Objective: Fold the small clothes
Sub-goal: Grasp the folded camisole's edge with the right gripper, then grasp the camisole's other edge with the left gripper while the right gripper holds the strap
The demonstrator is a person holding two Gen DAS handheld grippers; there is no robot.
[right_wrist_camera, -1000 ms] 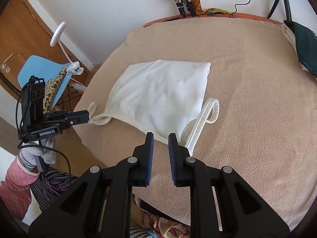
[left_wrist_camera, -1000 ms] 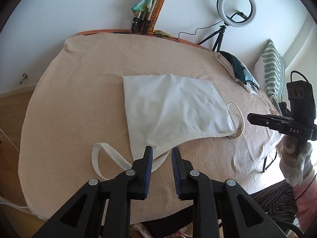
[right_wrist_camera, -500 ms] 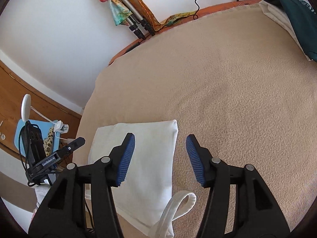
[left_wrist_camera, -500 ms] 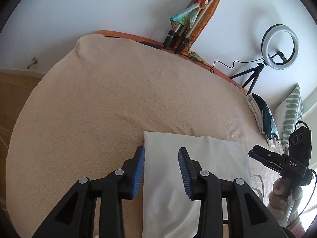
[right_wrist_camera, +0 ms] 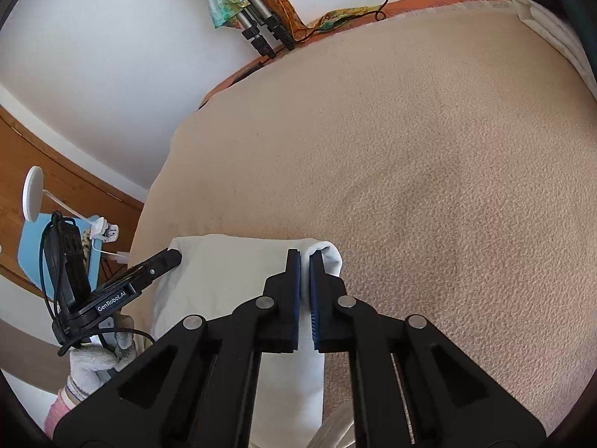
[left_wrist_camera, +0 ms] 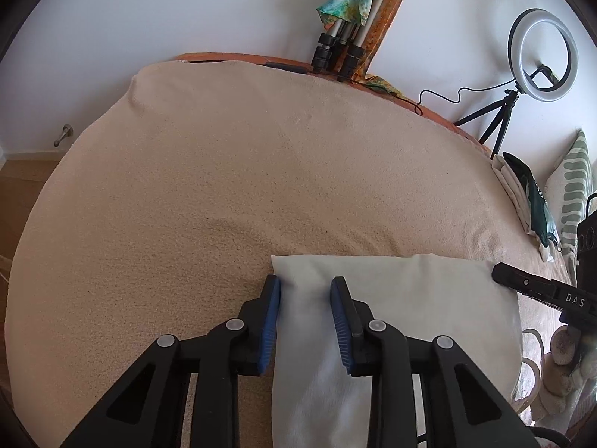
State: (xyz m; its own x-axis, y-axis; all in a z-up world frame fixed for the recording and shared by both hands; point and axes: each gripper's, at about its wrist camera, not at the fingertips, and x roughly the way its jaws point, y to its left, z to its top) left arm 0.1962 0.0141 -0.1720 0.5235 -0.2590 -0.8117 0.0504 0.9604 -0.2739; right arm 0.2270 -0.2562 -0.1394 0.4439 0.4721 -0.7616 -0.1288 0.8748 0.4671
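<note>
White cotton garment (left_wrist_camera: 395,298), small and flat, lies on a beige terry-cloth cover (left_wrist_camera: 231,171) spread over the work surface. Left gripper (left_wrist_camera: 305,285), black with blue ribbed pads, stands released: its two fingers are parted and straddle the garment's far left corner, left pad just off the fabric edge over the cover, right pad over the cloth. From the right wrist view the same garment (right_wrist_camera: 238,265) spreads to the left of the right gripper (right_wrist_camera: 305,257), which is clenched on the garment's far right corner; a small fold of white fabric bulges up against the outer side of the right finger. Cream strap loops (left_wrist_camera: 530,369) of the garment trail at the near right, behind the left gripper's fingers. Ahead of both grippers the cover runs bare to a white wall. Against that wall, ahead of the left gripper, leans a bundle of folded tripod legs wrapped in a colourful scarf (left_wrist_camera: 347,11); farther right stands a ring light on a small black tripod (left_wrist_camera: 543,52). A stack of folded clothes, dark green on top (left_wrist_camera: 530,198), sits at the cover's right edge.
</note>
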